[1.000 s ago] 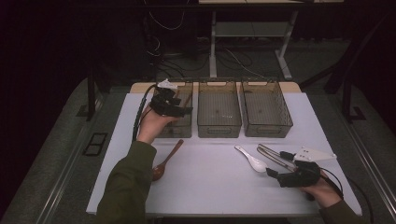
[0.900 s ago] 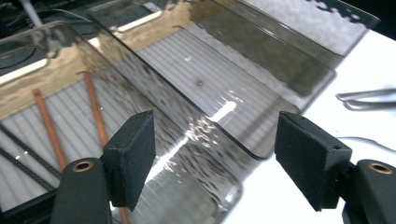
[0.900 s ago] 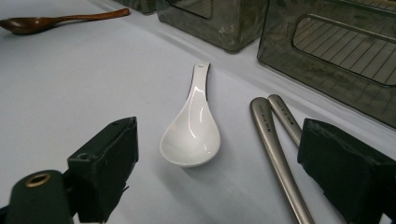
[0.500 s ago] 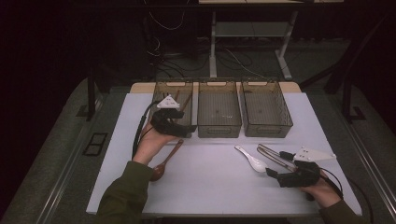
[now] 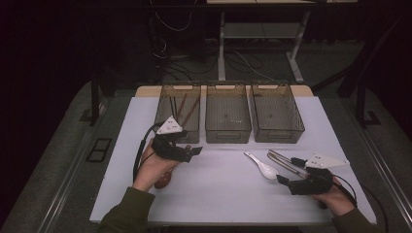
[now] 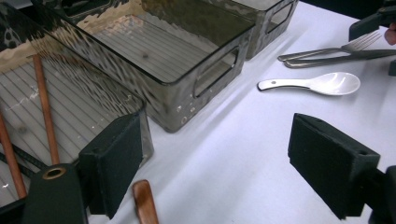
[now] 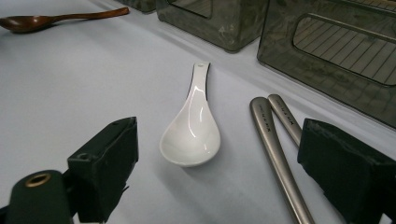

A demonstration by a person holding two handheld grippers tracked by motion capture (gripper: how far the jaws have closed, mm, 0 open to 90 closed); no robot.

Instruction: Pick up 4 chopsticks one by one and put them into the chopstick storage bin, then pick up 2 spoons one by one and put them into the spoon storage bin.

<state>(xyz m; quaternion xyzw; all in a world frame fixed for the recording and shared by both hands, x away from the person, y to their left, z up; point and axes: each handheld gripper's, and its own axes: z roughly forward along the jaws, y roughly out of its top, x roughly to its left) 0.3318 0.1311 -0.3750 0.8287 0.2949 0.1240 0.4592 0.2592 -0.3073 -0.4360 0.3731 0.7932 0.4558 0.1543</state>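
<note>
My left gripper point(image 5: 195, 151) hovers just in front of the left bin point(image 5: 165, 121), which holds brown chopsticks point(image 6: 45, 112). Its jaws have just been opening and stand wide point(image 6: 219, 168); the tip of a wooden spoon's handle point(image 6: 144, 203) lies on the table beside the left pad, untouched. That wooden spoon point(image 5: 163, 182) lies partly under the left hand. My right gripper point(image 5: 284, 180) rests open at the front right point(image 7: 224, 177), pointing at a white ceramic spoon point(image 7: 191, 130) point(image 5: 262, 166). Metal cutlery point(image 5: 284, 162) point(image 7: 275, 144) lies beside the spoon.
Three smoky see-through bins stand in a row at the back of the white table point(image 5: 218, 199): the left one, the middle bin point(image 5: 228, 128) and the right bin point(image 5: 279, 131). The table's edges drop to dark floor on all sides.
The left gripper has come back from over the left bin toward the person and lower, to the table in front of it. The right gripper has stayed put.
</note>
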